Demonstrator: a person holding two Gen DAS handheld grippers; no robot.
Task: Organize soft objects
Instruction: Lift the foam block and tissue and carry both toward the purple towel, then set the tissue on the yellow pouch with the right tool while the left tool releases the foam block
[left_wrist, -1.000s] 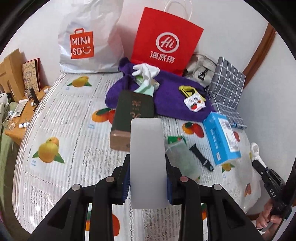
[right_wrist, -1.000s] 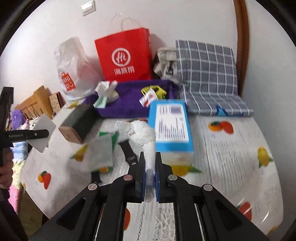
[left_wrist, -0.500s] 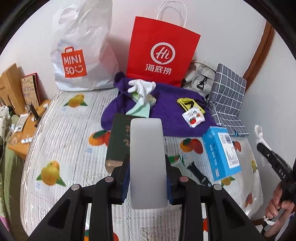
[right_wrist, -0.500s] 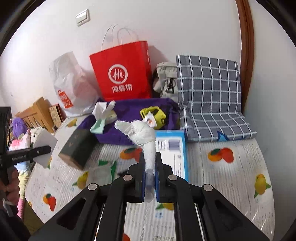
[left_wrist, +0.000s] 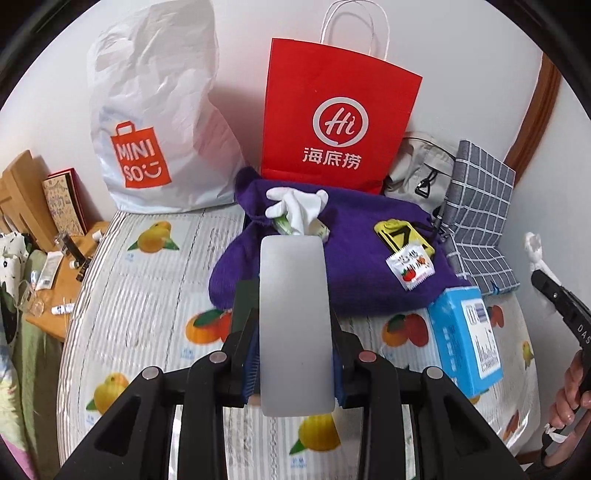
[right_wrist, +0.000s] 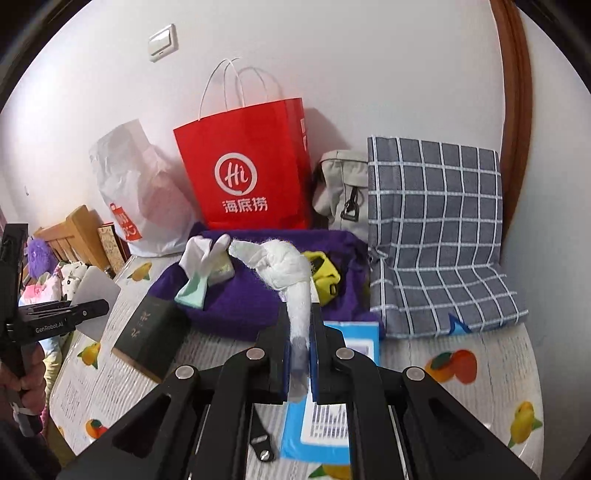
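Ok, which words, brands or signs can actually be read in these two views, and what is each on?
"MINI SO": white plastic bag.
"Hi" above "海底捞": red paper bag.
"GenRobot.AI": left hand-held gripper.
"DAS", cut off: right hand-held gripper.
Unreadable: blue box print, dark box gold characters, small sachet.

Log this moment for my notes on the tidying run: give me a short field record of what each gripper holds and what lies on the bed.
left gripper: shut on a flat grey card
right gripper: shut on a knotted white cloth
surface: fruit-print bed cover
soft pile: purple cloth with a white glove on it
against wall: red paper bag, white plastic bag, checked cushion
hard items: blue box, dark box
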